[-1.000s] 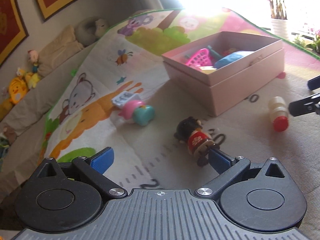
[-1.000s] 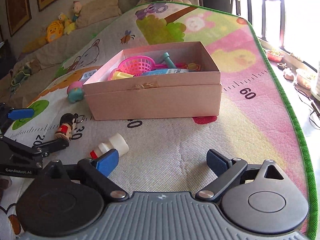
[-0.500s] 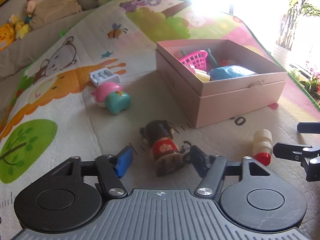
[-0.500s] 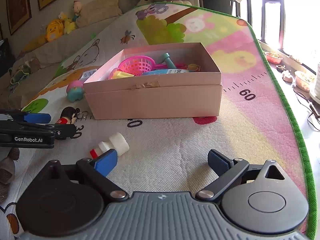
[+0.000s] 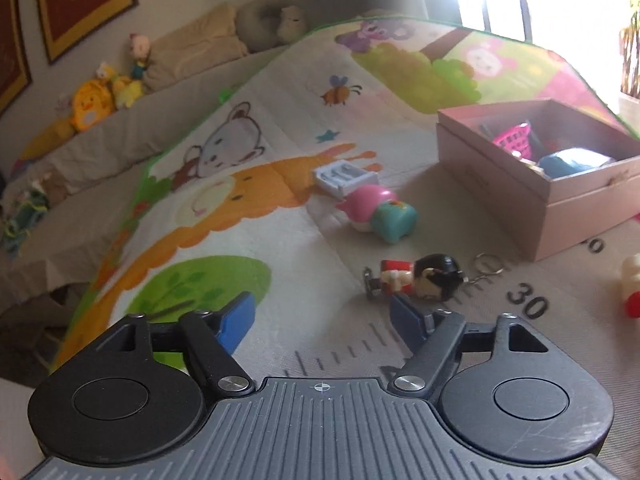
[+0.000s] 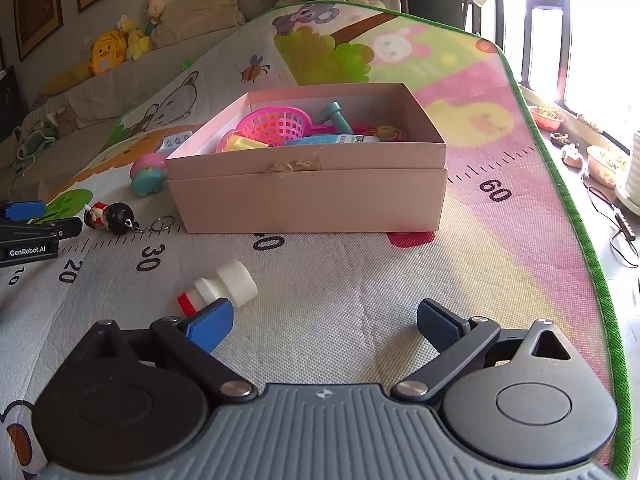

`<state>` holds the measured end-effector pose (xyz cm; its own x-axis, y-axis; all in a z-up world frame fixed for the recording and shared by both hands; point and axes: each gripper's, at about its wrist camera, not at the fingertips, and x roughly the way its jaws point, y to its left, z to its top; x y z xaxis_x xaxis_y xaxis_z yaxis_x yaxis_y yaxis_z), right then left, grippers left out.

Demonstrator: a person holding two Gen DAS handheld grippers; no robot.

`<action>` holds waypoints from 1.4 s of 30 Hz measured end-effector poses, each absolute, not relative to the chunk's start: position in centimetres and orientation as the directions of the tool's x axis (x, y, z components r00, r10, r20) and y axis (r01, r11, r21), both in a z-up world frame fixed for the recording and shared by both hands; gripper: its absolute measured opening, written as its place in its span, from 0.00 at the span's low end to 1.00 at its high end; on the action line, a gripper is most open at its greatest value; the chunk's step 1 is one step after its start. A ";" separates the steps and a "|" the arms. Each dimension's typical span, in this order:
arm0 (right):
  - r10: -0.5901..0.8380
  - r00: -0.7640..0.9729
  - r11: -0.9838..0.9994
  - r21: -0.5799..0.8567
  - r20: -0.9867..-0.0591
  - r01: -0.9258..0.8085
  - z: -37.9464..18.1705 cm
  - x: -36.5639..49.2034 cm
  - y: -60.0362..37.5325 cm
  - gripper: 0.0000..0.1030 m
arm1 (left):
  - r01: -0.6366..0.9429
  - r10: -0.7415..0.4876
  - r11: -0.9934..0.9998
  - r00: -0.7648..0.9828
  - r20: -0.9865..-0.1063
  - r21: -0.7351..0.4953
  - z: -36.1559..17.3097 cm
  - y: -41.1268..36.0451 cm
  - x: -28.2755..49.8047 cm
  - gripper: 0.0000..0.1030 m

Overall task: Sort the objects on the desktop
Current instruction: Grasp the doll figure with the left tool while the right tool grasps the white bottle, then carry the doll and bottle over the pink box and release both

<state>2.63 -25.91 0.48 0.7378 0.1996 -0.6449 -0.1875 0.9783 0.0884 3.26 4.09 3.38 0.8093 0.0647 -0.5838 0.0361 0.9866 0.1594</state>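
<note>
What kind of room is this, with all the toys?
Probably a home playroom or living room: a cartoon-animal play mat covers the surface, a pink cardboard box holds toys, and yellow plush toys sit along a beige couch behind.

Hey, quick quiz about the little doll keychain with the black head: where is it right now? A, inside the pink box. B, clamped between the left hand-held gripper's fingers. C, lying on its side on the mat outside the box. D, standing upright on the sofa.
C: the doll keychain lies on its side on the play mat, outside the pink box and just ahead of the left hand-held gripper, whose jaws are opening with nothing between them.
</note>
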 end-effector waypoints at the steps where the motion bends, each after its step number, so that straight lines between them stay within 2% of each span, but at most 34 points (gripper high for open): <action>1: 0.199 0.738 0.978 0.087 -0.645 -0.187 0.5 2.6 -25.9 0.96 | 0.067 0.002 0.993 0.806 -0.592 0.094 3.7 4.2 3.0 0.93; 2: 0.197 0.738 0.979 0.086 -0.646 -0.186 0.5 2.7 -25.9 0.96 | 0.095 -0.052 0.995 0.803 -0.594 0.042 3.9 4.0 2.7 0.94; 4: 0.195 0.737 0.979 0.084 -0.647 -0.185 0.5 2.7 -25.8 0.96 | 0.128 -0.089 0.992 0.798 -0.596 0.023 3.9 2.8 2.7 0.94; 7: 0.194 0.740 0.979 0.084 -0.645 -0.184 0.5 2.6 -25.8 0.96 | 0.092 -0.022 0.992 0.804 -0.594 0.088 3.2 1.2 3.9 0.94; 10: 0.204 0.747 0.977 0.087 -0.633 -0.194 0.6 2.4 -25.9 0.96 | 0.053 0.010 0.995 0.781 -0.625 0.081 2.3 0.8 5.7 0.94; 12: 0.227 0.753 0.971 0.082 -0.618 -0.226 0.9 2.1 -25.7 0.96 | 0.046 0.021 0.995 0.769 -0.639 0.087 1.8 0.8 6.5 0.89; 13: 0.243 0.751 0.965 0.077 -0.613 -0.250 1.1 1.9 -25.5 0.96 | 0.049 0.018 0.995 0.764 -0.645 0.086 1.7 0.9 6.6 0.77; 14: 0.270 0.743 0.954 0.066 -0.612 -0.292 1.3 1.7 -25.1 0.96 | 0.055 0.010 0.995 0.759 -0.651 0.079 1.6 0.9 6.6 0.69; 17: 0.344 0.701 0.905 0.020 -0.625 -0.426 2.1 1.2 -23.4 0.96 | 0.076 -0.015 0.995 0.763 -0.646 0.067 1.9 1.3 5.7 0.69; 21: 0.377 0.651 0.851 -0.030 -0.659 -0.524 2.6 1.9 -21.4 0.73 | 0.137 -0.084 0.990 0.766 -0.637 0.034 2.7 1.7 3.4 0.69; 23: 0.363 0.648 0.847 -0.052 -0.669 -0.529 2.4 2.9 -20.7 0.65 | 0.163 -0.114 0.986 0.763 -0.636 0.020 3.0 1.8 2.3 0.69; 25: 0.356 0.623 0.846 -0.042 -0.696 -0.531 2.1 3.9 -20.3 0.48 | 0.187 -0.141 0.982 0.759 -0.636 0.005 3.4 1.8 1.3 0.69; 31: 0.377 0.595 0.850 0.010 -0.709 -0.527 3.3 3.2 -20.8 0.46 | 0.254 -0.187 0.967 0.754 -0.630 0.017 4.6 1.1 -0.7 0.69; 35: 0.389 0.632 0.844 -0.017 -0.670 -0.537 6.9 0.8 -22.2 0.46 | 0.306 -0.227 0.951 0.794 -0.565 0.049 7.3 -0.2 -2.2 0.69; 39: 0.388 0.727 0.869 -0.038 -0.567 -0.493 12.5 -0.2 -24.8 0.46 | 0.364 -0.281 0.925 0.850 -0.445 0.112 11.5 -2.6 -2.5 0.69; 42: 0.382 0.784 0.896 -0.010 -0.489 -0.443 16.3 0.5 -26.9 0.46 | 0.382 -0.295 0.910 0.871 -0.393 0.163 13.3 -4.9 -1.1 0.69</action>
